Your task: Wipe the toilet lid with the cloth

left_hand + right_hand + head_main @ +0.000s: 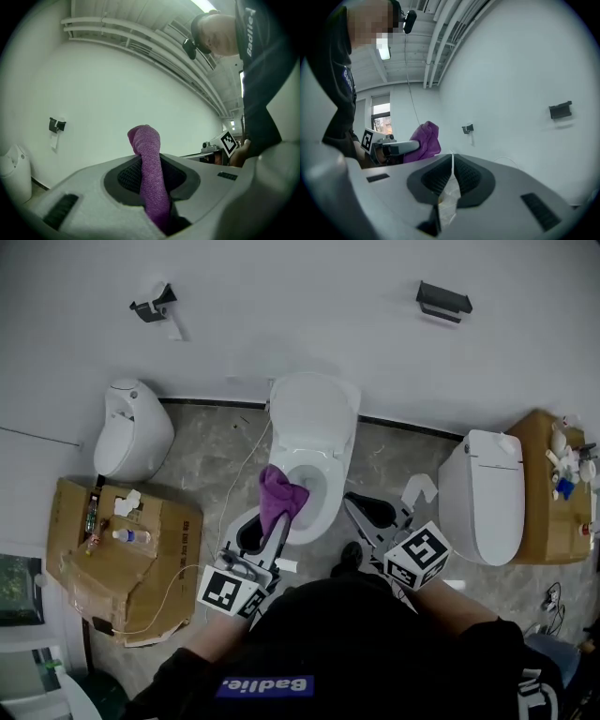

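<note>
The white toilet stands against the wall with its lid (315,407) raised and the bowl (313,486) uncovered. A purple cloth (279,495) hangs over the bowl's near left rim, and my left gripper (277,514) is shut on it. In the left gripper view the cloth (151,173) stands up between the pads. My right gripper (368,510) hovers to the right of the bowl, touching nothing there. Its jaws (452,161) are shut on a thin clear plastic scrap (448,199). From there the cloth (425,140) shows at the left.
A second toilet (483,498) stands at the right and a white urinal-like unit (131,432) at the left. Cardboard boxes (122,559) (542,486) hold bottles and small items. A cable (246,465) runs over the floor. Two wall fixtures (155,306) (442,301) hang above.
</note>
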`<move>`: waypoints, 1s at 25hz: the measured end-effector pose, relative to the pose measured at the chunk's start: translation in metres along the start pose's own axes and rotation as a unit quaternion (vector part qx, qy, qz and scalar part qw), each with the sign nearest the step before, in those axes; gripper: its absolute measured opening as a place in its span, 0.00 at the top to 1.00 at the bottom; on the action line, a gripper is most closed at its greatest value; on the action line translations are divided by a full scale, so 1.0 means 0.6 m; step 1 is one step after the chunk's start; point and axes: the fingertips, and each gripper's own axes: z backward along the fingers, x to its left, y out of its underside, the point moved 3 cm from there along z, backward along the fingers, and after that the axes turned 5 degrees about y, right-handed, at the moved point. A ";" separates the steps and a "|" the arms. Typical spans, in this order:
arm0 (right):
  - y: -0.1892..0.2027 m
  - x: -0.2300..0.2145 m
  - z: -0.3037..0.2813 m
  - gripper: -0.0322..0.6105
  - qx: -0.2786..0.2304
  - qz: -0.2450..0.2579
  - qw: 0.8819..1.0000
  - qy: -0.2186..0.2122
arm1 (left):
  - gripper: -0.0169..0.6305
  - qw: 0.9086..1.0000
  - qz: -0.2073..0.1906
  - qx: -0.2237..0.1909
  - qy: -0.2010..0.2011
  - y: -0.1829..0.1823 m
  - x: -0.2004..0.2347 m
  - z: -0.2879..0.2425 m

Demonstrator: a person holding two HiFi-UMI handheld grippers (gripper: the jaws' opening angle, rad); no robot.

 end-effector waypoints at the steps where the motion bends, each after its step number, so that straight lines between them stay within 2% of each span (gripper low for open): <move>1: -0.002 -0.022 -0.005 0.90 0.004 -0.002 1.000 -0.006 | 0.84 1.000 0.000 -0.001 -0.009 0.000 0.005 -0.020; 6: -0.003 -0.091 -0.033 0.90 0.016 -0.014 0.999 -0.031 | 0.84 0.999 -0.006 -0.003 -0.047 -0.001 0.032 -0.088; 11: -0.002 -0.106 -0.068 0.90 0.022 -0.023 0.999 -0.036 | 0.84 0.998 0.001 0.004 -0.058 0.011 0.063 -0.107; 25: -0.006 -0.072 -0.166 0.90 0.044 -0.017 0.998 0.031 | 0.84 1.000 0.021 -0.008 -0.003 0.031 0.208 -0.109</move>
